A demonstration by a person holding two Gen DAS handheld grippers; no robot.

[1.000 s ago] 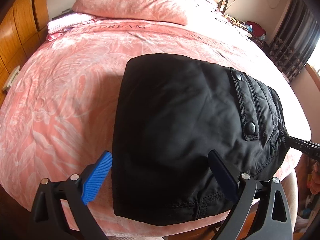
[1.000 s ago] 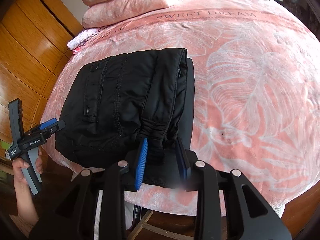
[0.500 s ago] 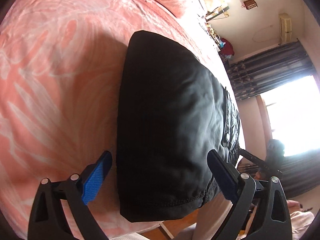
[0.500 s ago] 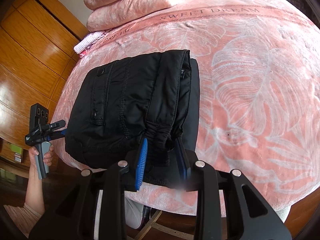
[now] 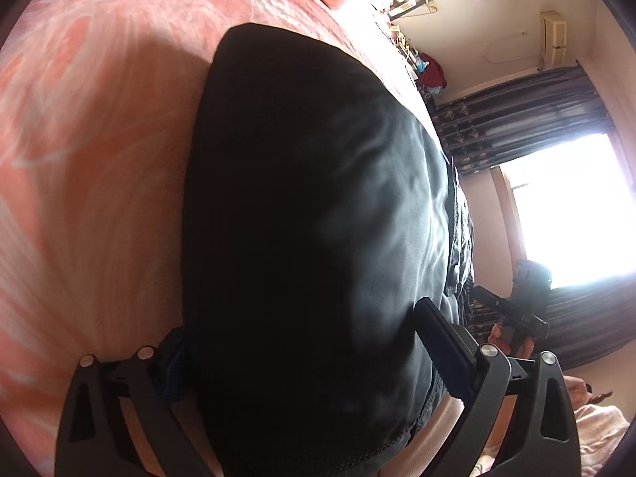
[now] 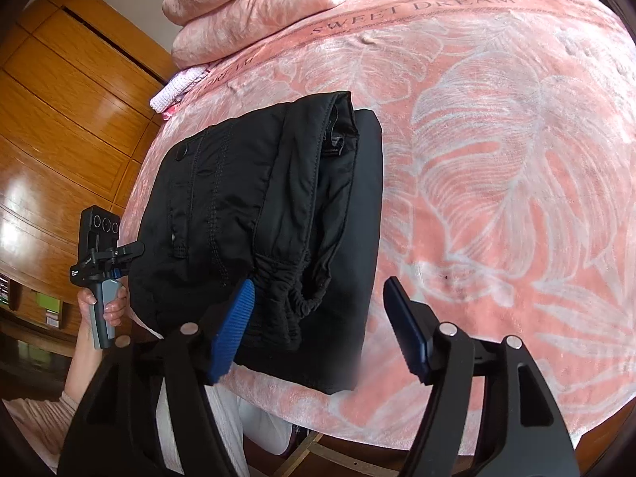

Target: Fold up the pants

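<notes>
The black pants [image 6: 262, 214] lie folded into a thick stack near the front edge of the pink bed [image 6: 497, 151]. They also fill the left wrist view [image 5: 310, 218]. My right gripper [image 6: 318, 330] is open, its fingers on either side of the stack's near right corner, with the elastic waistband [image 6: 290, 290] between them. My left gripper [image 5: 302, 353] is open and tilted on its side; its fingers straddle the stack's left end, one under the fabric edge, one on top. It shows in the right wrist view [image 6: 119, 254] at the stack's left edge.
Pink pillows [image 6: 254, 4] and a folded white-pink cloth [image 6: 179, 87] lie at the head of the bed. A wooden wardrobe [image 6: 59, 119] stands to the left. A curtained window [image 5: 564, 206] is on the right. The bed edge runs just below the pants.
My right gripper has opened and let go of the waistband. My left gripper has rolled sideways and pushed forward, so its fingers now straddle the stack's left end.
</notes>
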